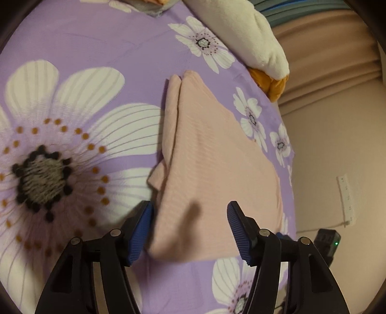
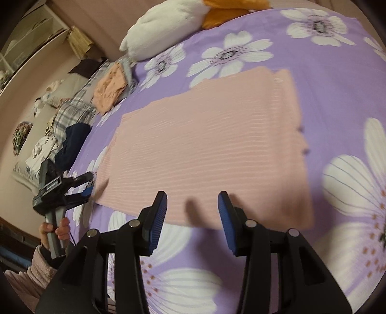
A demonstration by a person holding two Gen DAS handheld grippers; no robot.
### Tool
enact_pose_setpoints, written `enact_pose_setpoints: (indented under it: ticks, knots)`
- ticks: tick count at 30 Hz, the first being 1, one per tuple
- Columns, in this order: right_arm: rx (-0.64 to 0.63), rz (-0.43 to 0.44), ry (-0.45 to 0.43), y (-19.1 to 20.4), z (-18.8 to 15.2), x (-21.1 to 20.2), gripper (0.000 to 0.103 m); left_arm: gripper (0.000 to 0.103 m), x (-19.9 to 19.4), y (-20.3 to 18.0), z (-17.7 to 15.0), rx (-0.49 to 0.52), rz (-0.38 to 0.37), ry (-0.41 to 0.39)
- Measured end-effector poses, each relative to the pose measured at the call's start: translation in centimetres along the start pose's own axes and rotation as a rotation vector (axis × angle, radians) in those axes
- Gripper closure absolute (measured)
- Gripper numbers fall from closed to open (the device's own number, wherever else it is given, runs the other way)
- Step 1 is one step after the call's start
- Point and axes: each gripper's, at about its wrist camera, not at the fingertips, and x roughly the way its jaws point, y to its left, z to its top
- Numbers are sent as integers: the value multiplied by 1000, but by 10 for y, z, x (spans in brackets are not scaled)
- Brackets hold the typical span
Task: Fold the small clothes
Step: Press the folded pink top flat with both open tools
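Fabric first: the pink ribbed garment [image 1: 212, 164] lies flat and already folded on the purple flowered bedspread [image 1: 96, 60], spread out like a rough rectangle. In the left wrist view the left gripper [image 1: 189, 229] hangs right over the near edge of it, jaws spread wide with nothing between them. Same deal on the other side, the right gripper [image 2: 193, 224] is released too, 2 blue pads apart, above the garment's near edge. A white and orange plush toy [image 2: 168, 21] sits up around 11 o'clock in the right wrist view, and a pile of other clothes [image 2: 108, 89] lies toward 10 o'clock at the bed edge.
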Motion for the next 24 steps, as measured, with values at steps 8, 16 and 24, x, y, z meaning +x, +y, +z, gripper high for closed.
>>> enact_pose_setpoints:
  ticks: [8, 16, 24]
  knots:
    - [-61, 53, 32, 24, 23, 37, 59, 41, 19, -2, 20, 5, -46, 13]
    - [-104, 67, 32, 38, 55, 65, 59, 41, 37, -14, 41, 44, -56, 33]
    - [-153, 8, 44, 55, 102, 110, 62, 41, 52, -22, 53, 86, -15, 46]
